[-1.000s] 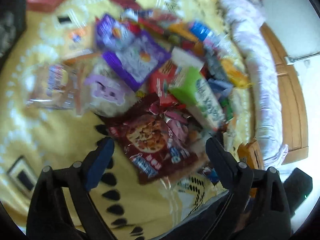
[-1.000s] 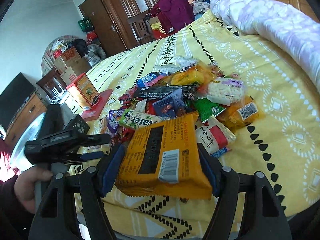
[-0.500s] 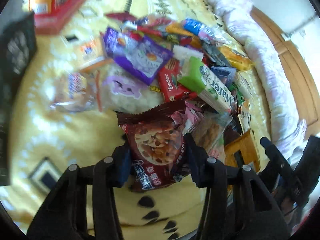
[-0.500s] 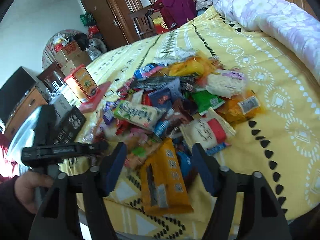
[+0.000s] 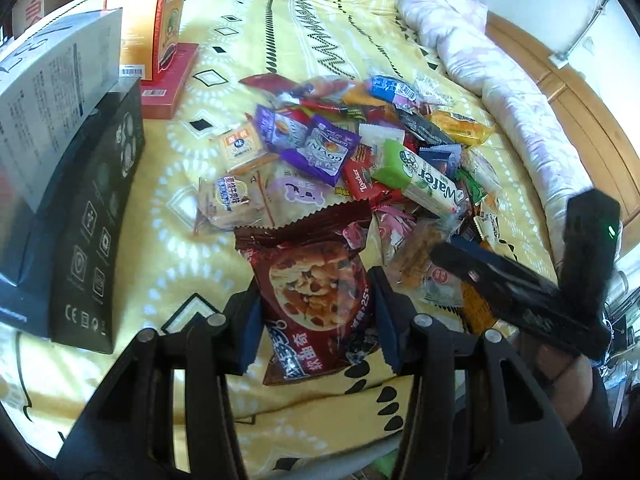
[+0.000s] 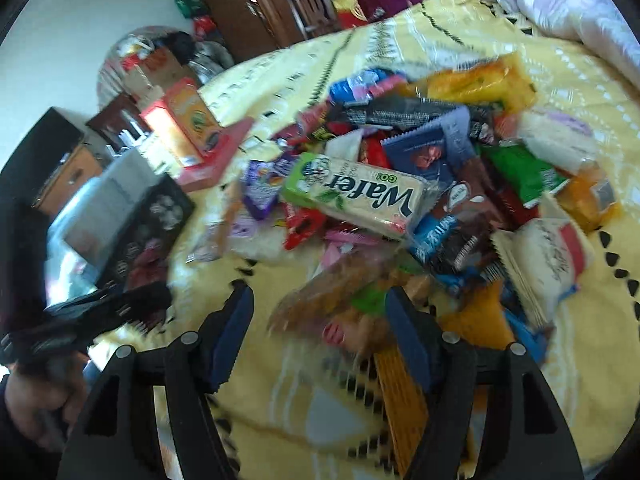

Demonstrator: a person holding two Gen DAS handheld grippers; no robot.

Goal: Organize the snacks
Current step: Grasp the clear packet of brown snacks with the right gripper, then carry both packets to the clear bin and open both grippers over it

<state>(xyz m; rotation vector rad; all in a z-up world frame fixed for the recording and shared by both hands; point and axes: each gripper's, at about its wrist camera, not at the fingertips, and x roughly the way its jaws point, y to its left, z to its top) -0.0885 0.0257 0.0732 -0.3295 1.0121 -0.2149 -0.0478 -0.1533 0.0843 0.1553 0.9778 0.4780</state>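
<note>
Cookie packet (image 5: 316,300) pinched in left claw (image 5: 316,326); right claw (image 6: 320,324) wide, empty.

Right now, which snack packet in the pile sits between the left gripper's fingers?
The dark red chocolate-chip cookie packet, held by the left gripper; the green Wafer pack and purple packets lie farther off.

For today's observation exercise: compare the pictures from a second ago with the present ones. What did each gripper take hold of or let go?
The left gripper closed on the dark red chocolate-chip cookie packet, which it earlier only hovered over with jaws wide. The right gripper released the orange foil snack pack, now lying on the yellow patterned bedspread, and stands open. The green-and-white Wafer pack stayed put.
</note>
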